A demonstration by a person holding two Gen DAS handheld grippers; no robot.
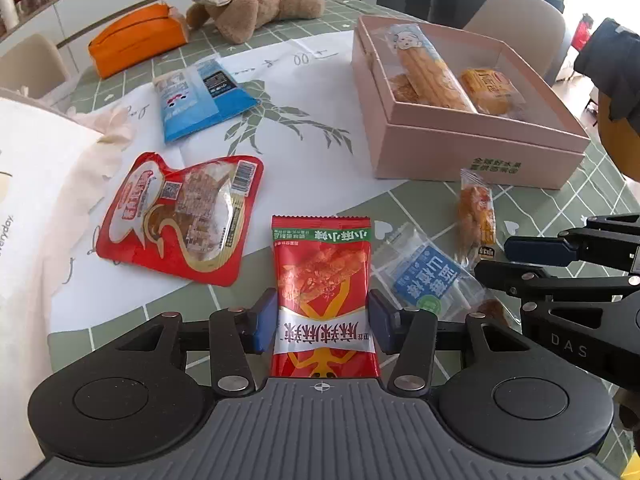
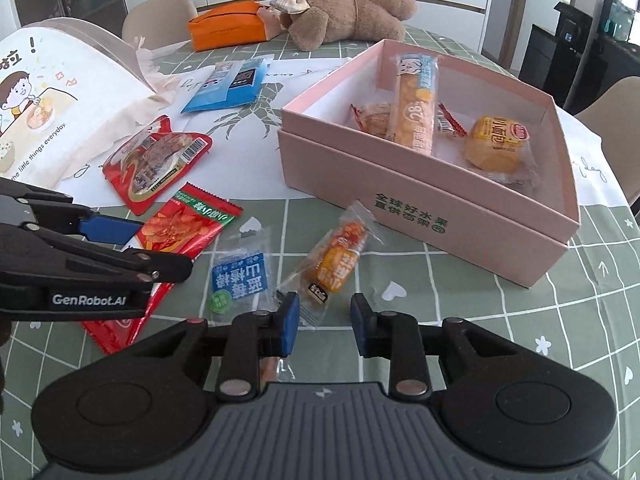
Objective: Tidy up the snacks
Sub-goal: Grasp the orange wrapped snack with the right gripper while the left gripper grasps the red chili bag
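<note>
A small red spicy-snack packet point(image 1: 320, 272) lies flat on the green checked tablecloth, and my left gripper point(image 1: 322, 320) is shut on its two long edges. From the right wrist view the same left gripper point(image 2: 160, 248) shows at the left with the red packet point(image 2: 188, 224) between its fingers. My right gripper point(image 2: 325, 320) hangs low over the cloth with its pads a narrow way apart and green cloth showing between them. An orange snack in clear wrap point(image 2: 340, 256) lies just ahead, its clear tail against the left pad. The pink box point(image 2: 420, 184) holds several snacks.
A clear hawthorn packet with a blue label point(image 2: 240, 276) lies between the two grippers. A big red pouch point(image 1: 176, 216) and a blue packet point(image 1: 204, 96) rest on white paper further off. A plush toy point(image 1: 264, 0), an orange case point(image 1: 136, 40) and a white bag point(image 1: 36, 184) border the far and left sides.
</note>
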